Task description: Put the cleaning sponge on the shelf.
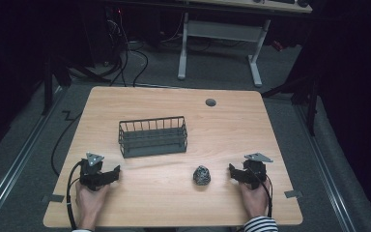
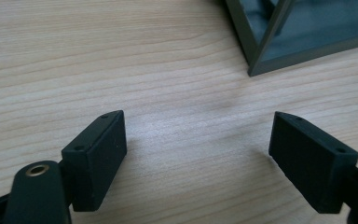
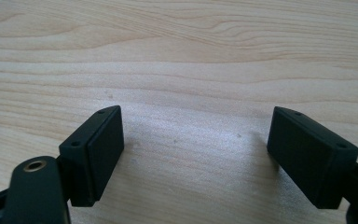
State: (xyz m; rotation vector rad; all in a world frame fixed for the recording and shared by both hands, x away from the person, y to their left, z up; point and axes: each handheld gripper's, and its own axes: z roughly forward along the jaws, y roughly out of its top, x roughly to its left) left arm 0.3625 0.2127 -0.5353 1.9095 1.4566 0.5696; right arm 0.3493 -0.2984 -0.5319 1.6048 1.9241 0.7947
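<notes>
In the left tongs' view, the dark grey wire basket (image 2: 303,37) is cut off by the upper right frame edge. In the high view, the small speckled grey-black lump (image 1: 201,175) at lower centre is too small to identify.

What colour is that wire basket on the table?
Dark grey; the basket shows best in the high view.

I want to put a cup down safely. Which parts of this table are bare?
The table is bare behind the basket up to the far edge, and on the right past the grommet hole. Tighter: between the crumpled ball and the right gripper.
</notes>
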